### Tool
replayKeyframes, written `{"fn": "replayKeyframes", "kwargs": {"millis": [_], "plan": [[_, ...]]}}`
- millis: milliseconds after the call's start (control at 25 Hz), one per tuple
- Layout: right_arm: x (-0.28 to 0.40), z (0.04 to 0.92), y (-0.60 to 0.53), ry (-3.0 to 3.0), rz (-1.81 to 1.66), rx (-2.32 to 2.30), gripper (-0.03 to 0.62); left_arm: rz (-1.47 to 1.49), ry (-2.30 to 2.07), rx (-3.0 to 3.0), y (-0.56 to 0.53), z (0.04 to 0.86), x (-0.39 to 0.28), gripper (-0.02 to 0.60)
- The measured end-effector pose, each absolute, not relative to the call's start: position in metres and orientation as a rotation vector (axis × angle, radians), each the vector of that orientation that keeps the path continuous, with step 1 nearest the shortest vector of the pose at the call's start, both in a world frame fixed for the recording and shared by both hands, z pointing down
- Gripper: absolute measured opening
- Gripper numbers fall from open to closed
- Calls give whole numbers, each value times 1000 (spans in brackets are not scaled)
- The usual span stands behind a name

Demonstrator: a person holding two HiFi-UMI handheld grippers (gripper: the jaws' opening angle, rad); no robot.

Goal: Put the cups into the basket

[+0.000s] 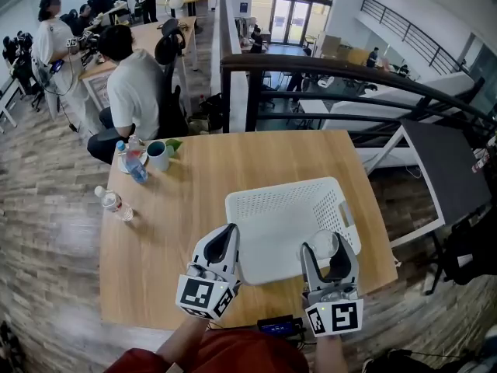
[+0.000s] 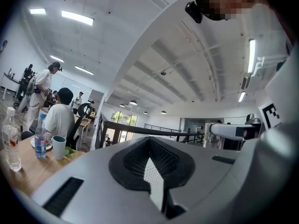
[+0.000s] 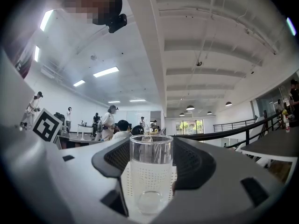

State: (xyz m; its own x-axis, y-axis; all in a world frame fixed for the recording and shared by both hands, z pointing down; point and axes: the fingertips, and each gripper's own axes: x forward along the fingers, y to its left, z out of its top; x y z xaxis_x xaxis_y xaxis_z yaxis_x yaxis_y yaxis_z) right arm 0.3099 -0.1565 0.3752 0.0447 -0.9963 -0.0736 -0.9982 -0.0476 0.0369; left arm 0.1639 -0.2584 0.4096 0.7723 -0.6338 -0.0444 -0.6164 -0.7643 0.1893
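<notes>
A clear glass cup (image 1: 324, 244) stands upright between the jaws of my right gripper (image 1: 328, 252), which is shut on it over the near right corner of the white perforated basket (image 1: 272, 208). In the right gripper view the glass (image 3: 150, 171) fills the gap between the jaws. My left gripper (image 1: 226, 239) hovers at the basket's near left edge, shut with nothing in it; in its own view the jaws (image 2: 152, 174) meet. A white cup with a blue rim (image 1: 158, 155) stands on the table's far left, also visible as the cup (image 2: 59, 147) in the left gripper view.
Beside the blue-rimmed cup is a water bottle (image 1: 136, 165), and another bottle (image 1: 114, 203) stands at the table's left edge (image 1: 105, 239). A person in white (image 1: 133, 92) sits behind the far left corner. A dark railing (image 1: 326, 68) runs behind the table.
</notes>
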Motion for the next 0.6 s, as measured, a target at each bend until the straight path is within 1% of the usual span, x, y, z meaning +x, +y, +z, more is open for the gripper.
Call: {"fn": "replayKeyframes", "kwargs": {"millis": [600], "plan": [[328,379,-191,2313,115,-2122,281,-149,-1187,2755,-270,407,164,6]]}}
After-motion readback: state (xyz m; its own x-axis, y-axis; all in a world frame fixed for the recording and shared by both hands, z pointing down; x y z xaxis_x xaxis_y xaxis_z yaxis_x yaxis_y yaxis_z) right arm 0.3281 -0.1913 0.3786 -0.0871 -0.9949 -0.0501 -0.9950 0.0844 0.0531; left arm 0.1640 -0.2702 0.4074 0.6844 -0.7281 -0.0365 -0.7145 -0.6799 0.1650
